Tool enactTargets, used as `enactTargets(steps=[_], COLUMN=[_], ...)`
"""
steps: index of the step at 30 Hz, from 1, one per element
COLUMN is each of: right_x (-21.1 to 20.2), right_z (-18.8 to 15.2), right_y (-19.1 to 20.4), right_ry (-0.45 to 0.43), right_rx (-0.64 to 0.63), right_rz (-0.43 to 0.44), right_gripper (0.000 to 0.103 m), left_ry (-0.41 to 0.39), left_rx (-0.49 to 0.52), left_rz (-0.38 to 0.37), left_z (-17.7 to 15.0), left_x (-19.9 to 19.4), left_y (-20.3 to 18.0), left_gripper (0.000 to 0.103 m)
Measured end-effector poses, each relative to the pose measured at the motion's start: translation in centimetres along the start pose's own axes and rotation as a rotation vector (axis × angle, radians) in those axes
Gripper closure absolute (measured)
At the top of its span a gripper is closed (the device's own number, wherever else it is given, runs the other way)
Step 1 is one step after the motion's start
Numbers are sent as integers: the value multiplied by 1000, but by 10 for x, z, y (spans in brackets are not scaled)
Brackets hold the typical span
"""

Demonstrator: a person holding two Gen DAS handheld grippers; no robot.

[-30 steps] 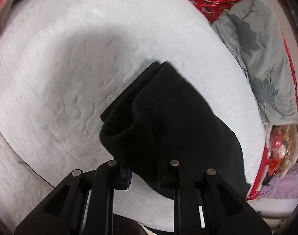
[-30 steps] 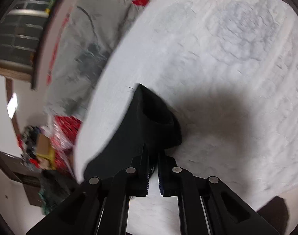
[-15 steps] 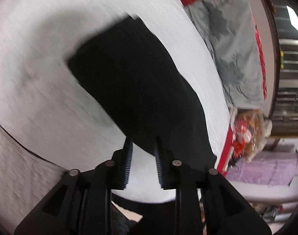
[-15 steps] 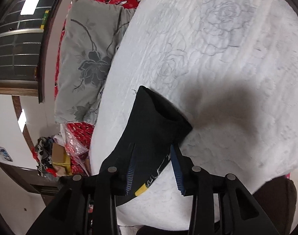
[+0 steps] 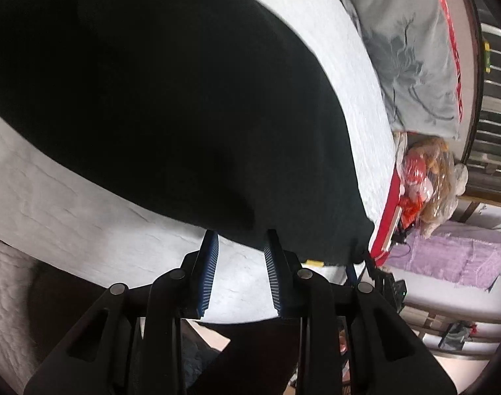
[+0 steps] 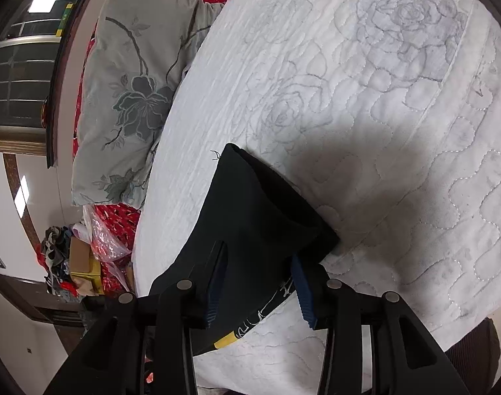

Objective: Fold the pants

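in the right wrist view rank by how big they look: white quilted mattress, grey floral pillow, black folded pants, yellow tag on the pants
1. White quilted mattress, fills most of the view.
2. Black folded pants and grey floral pillow look alike; the pants lie nearer, so this is unsure.
3. Yellow tag, smallest.

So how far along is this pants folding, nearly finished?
Nearly, it seems. The black pants already lie as a folded bundle on the white quilt. Nothing is in hand: the left gripper and right gripper are both open. At most, tidying or one more fold may remain.
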State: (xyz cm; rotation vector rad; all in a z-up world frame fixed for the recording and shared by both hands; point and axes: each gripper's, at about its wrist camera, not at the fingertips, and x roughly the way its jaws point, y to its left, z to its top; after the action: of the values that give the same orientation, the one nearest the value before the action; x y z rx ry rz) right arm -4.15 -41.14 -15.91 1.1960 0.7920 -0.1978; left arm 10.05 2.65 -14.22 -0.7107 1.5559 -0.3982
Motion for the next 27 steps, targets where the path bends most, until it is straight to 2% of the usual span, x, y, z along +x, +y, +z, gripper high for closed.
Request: enactTargets(steps=[3,8,13,14,16,17,18,23,27], right_x=[1,2,3,4,4,3,3,-15,-17], right_z=[1,1,3,3,2,3,3,5,8], right_y=[-2,-2,-2,-2,0,1,3,15,16], right_ry=[6,5,2,4,-4,-6,-5,-24,-21], right_rx=[4,-5,-25,-33,-63,-75,-82,-106,-116], right_rz=[4,12,26,26,7,4,11,109,102], right_gripper=[60,56,57,60,73,91,96,97,97], left_ry=[19,2,-21,-31,-48,-50,-55,-58,-61], left_rx=[15,2,-48,-65,-78,-84,-85,-87,-101], left_rz=[13,39,55,52,46,37,29,-8,22], left_z=[-3,-1,-2,-2,-2,-3,-4,-12,-12], left_x=[10,18,18,17,13,11,8,1,9], left_y=[-8,-17,-16,-15,-14,-14,-14,-17,-24], left_gripper=[77,77,77,83,93,94,96,97,97])
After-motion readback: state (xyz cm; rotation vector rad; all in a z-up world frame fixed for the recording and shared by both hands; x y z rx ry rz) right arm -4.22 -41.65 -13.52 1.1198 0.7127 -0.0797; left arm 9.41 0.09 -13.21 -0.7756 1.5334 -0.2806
